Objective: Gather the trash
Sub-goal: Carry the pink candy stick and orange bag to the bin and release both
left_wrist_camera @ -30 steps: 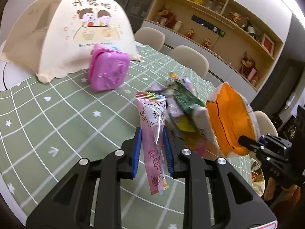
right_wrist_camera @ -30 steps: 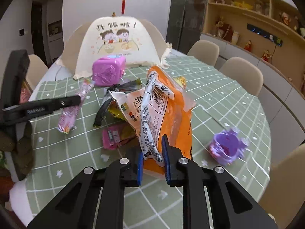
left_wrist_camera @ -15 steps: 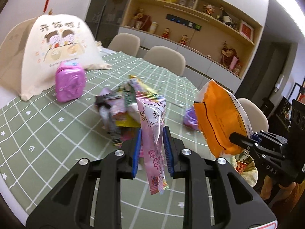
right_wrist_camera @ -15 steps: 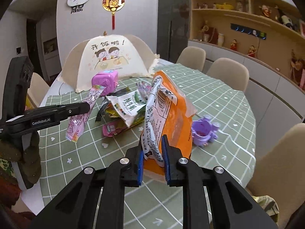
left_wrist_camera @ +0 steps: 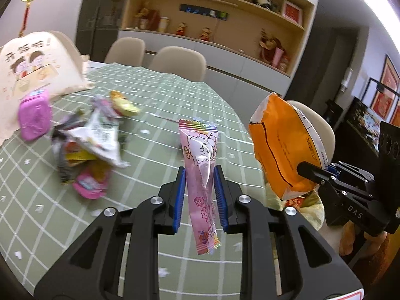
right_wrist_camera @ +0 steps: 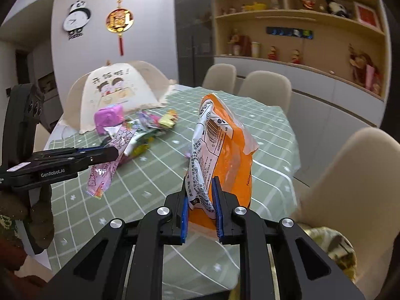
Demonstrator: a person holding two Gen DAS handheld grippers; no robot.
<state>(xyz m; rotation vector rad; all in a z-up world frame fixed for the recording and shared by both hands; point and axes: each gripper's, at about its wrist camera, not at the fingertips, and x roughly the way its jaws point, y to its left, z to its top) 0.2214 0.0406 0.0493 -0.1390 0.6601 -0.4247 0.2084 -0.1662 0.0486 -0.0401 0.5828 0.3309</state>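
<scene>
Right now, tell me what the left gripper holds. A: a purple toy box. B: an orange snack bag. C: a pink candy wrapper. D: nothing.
C: the left gripper is shut on the pink candy wrapper, while the orange snack bag sits in the right gripper.

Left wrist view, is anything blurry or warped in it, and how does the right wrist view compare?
Left wrist view: the wrapper pile is smeared by motion blur, while the pink candy wrapper in the left gripper stays sharp; fisheye bends the tablecloth grid. Right wrist view: crisper, barcode readable on the orange snack bag in the right gripper; corners vignetted black.
</scene>
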